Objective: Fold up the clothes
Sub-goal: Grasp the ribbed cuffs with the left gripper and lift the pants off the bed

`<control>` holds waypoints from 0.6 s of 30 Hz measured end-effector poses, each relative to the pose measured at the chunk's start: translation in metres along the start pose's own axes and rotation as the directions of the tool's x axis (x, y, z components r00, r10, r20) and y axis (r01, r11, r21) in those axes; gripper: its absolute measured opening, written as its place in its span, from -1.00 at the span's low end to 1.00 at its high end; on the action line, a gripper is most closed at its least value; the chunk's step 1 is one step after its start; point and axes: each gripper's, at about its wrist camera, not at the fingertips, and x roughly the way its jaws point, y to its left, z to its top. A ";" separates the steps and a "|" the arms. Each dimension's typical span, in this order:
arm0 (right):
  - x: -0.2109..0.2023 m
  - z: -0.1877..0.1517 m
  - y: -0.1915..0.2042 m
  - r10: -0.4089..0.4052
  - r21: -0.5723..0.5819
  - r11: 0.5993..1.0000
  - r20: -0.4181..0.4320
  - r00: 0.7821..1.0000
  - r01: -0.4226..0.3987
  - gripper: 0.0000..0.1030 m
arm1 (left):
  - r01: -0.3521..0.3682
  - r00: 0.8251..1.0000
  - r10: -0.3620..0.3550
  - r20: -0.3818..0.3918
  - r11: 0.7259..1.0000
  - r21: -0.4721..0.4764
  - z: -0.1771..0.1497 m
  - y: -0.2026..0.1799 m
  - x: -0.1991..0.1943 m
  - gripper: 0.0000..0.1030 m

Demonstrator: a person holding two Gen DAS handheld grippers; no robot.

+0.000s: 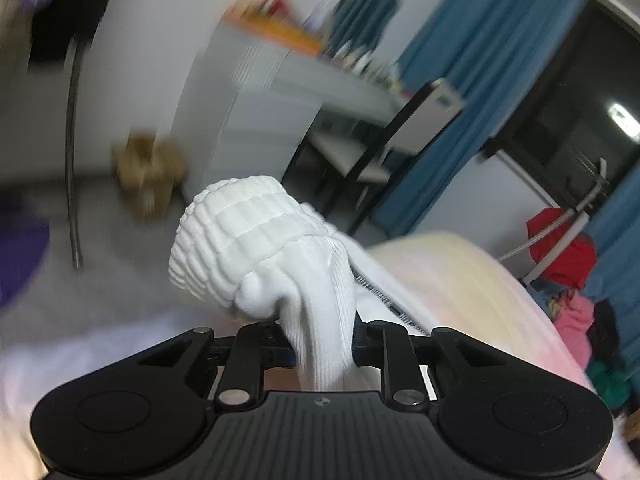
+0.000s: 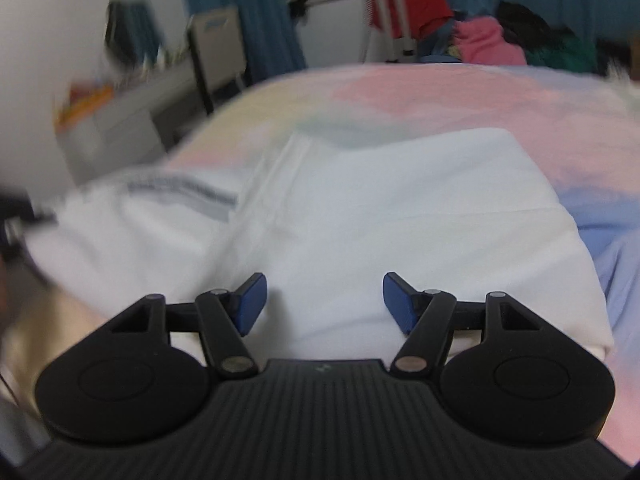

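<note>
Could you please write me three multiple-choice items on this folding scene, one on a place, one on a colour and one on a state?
1. Where does the white garment lie?
A. On the pastel bedspread
B. On a chair
C. On the floor

2. What colour are the right gripper's finger pads?
A. Red
B. Blue
C. Yellow

3. What is the state of the left gripper?
A. Open and empty
B. Shut on a red cloth
C. Shut on the ribbed white cuff

Answers:
1 A, since the garment spreads flat across the bedspread.
2 B, since both pads show blue against the black links.
3 C, since white ribbed fabric is pinched between its jaws and bunches above them.
</note>
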 end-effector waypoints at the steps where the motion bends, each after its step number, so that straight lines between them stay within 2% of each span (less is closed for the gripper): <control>1: -0.007 0.002 -0.007 -0.009 0.036 0.999 0.022 1.000 0.008 0.29 | 0.008 0.999 -0.009 0.039 1.000 0.023 0.000 -0.014 -0.009 -0.61; 5: -0.032 0.009 -0.034 -0.097 0.156 0.984 0.082 0.992 0.083 0.29 | 0.074 0.980 -0.093 0.177 0.991 0.110 -0.005 -0.081 -0.053 -0.66; 9: -0.051 0.015 -0.056 -0.173 0.212 0.967 0.129 0.976 0.144 0.30 | 0.170 0.940 -0.214 0.264 0.969 0.181 -0.024 -0.160 -0.096 -0.72; 15: -0.069 0.021 -0.099 -0.269 0.359 0.914 0.192 0.944 0.187 0.30 | 0.253 0.887 -0.351 0.300 0.913 0.321 -0.089 -0.284 -0.131 -0.75; 18: -0.080 0.022 -0.123 -0.340 0.448 0.869 0.236 0.910 0.209 0.30 | 0.281 0.882 -0.403 0.244 0.866 0.414 -0.147 -0.325 -0.128 -0.76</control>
